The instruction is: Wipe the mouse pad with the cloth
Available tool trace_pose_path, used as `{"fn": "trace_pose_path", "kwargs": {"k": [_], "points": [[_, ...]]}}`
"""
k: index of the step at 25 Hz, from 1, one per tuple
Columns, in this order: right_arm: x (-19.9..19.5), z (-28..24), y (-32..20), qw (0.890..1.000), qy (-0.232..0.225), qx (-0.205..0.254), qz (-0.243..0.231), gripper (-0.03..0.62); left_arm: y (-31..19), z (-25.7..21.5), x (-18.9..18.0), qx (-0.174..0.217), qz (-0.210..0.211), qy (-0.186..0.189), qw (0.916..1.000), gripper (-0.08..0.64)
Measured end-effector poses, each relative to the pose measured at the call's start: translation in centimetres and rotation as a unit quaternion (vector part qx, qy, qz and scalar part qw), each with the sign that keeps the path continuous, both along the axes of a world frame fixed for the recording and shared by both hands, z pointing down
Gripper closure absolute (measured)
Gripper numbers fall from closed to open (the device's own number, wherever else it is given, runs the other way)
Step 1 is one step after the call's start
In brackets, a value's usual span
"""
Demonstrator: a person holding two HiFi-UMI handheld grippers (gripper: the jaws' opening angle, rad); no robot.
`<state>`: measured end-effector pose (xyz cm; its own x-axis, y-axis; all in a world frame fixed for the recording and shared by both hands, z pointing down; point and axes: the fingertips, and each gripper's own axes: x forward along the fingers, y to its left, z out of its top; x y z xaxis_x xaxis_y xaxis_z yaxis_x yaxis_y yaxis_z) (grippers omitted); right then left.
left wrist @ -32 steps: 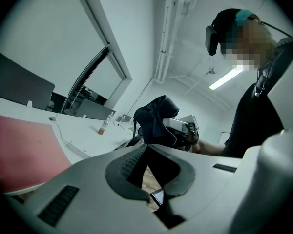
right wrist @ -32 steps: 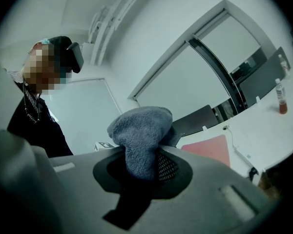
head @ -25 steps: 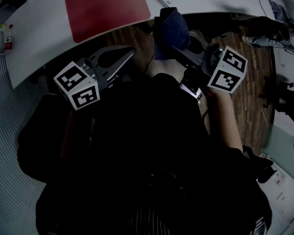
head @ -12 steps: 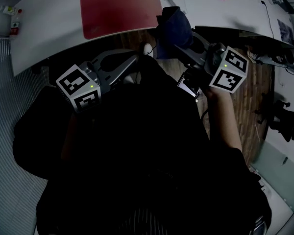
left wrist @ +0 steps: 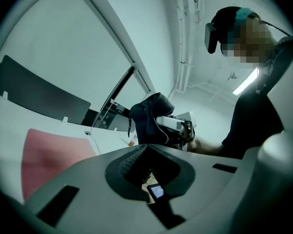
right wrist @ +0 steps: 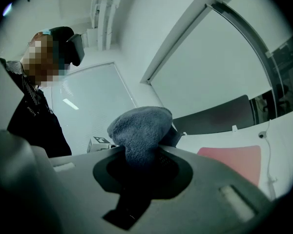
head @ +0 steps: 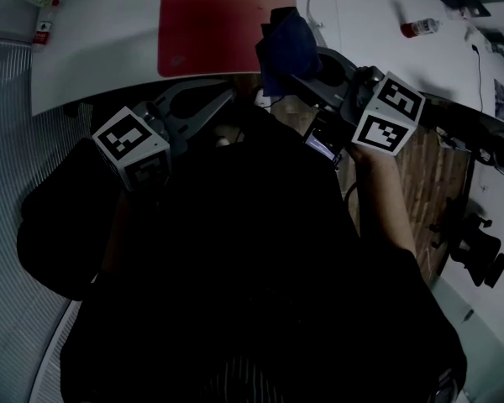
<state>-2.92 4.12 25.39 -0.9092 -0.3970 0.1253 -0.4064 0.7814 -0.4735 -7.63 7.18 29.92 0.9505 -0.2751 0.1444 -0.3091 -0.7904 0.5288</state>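
We are finding the right gripper (head: 301,72) clamping firmly on a bunched dark blue cloth (head: 286,40), which is sitting by the 4 o'clock corner of the red mouse pad (head: 223,15), apparently short of contact. The pad is lying flat on the white desk (head: 92,49) at 12 o'clock in the head view. The left gripper (head: 225,97) is resting with jaws together and nothing between them, off the desk at the pad's 7 o'clock. In our judgement wiping is not yet beginning. We are advising lowering the cloth until its bulk is pressing flat, then sweeping in overlapping passes while watching that the pad is not sliding.
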Motion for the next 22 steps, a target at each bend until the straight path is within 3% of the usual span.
{"fn": "trace_pose_path", "kwargs": {"k": [12,22], "points": [[4.9,0.6,-10.8,0.998,-0.038,-0.014,-0.040,0.522,-10.3,0.5,4.5,-0.013,-0.047,-0.024,0.9985,0.555],[10.9,2.6,-18.6,0.995,-0.065,-0.051,-0.051,0.522,-16.9,2.3,9.1,-0.060,-0.077,-0.069,0.9928,0.555]]}}
